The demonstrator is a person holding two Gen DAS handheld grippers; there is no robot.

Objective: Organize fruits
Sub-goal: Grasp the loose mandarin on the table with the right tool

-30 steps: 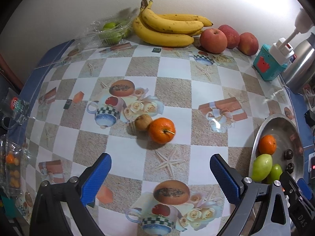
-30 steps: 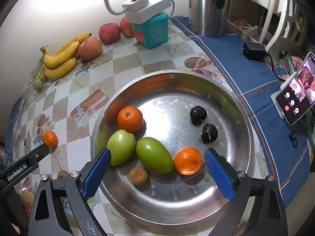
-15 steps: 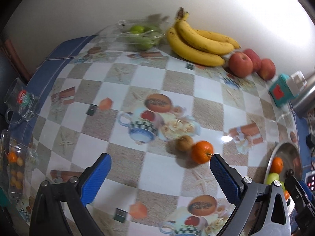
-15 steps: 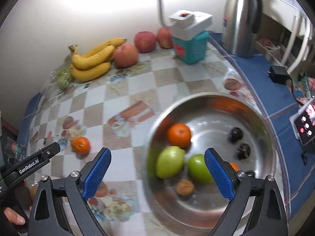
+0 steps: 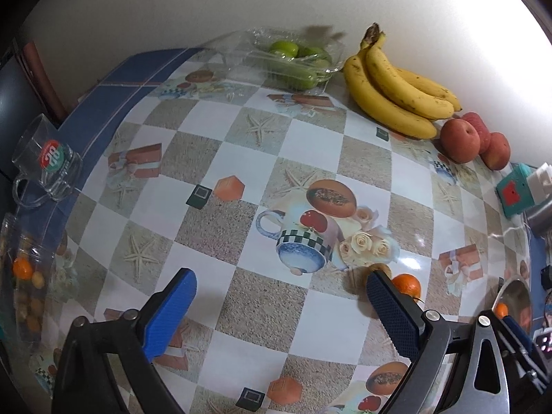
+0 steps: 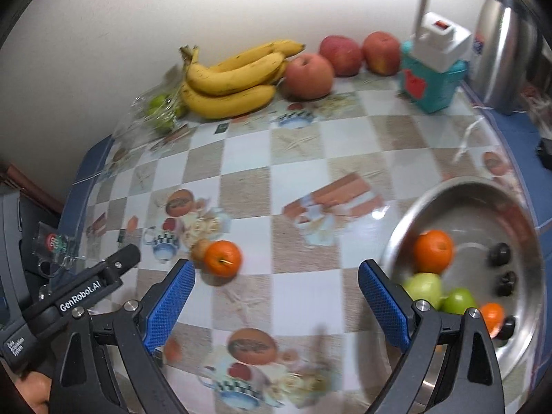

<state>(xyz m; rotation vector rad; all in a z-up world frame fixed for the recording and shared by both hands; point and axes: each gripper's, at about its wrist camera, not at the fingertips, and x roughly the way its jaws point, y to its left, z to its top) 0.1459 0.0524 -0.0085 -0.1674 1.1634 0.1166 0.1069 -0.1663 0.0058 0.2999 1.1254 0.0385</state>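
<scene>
A checkered tablecloth (image 6: pixel 296 158) is covering the table. One steel bowl (image 6: pixel 517 207) is sitting at the right, holding two oranges, two green fruits and three dark small fruits. One banana bunch (image 6: pixel 231 79) and three apples (image 6: pixel 308 70) are lying along the wall. One loose orange (image 6: pixel 222 258) is resting on the cloth, touching one small brown fruit (image 6: pixel 199 250). The right gripper (image 6: pixel 276 293) is hovering empty with fingers spread wide, the loose orange just beyond its left finger. The left gripper (image 5: pixel 281 302) is likewise gaping empty, that orange peeking past its right finger.
</scene>
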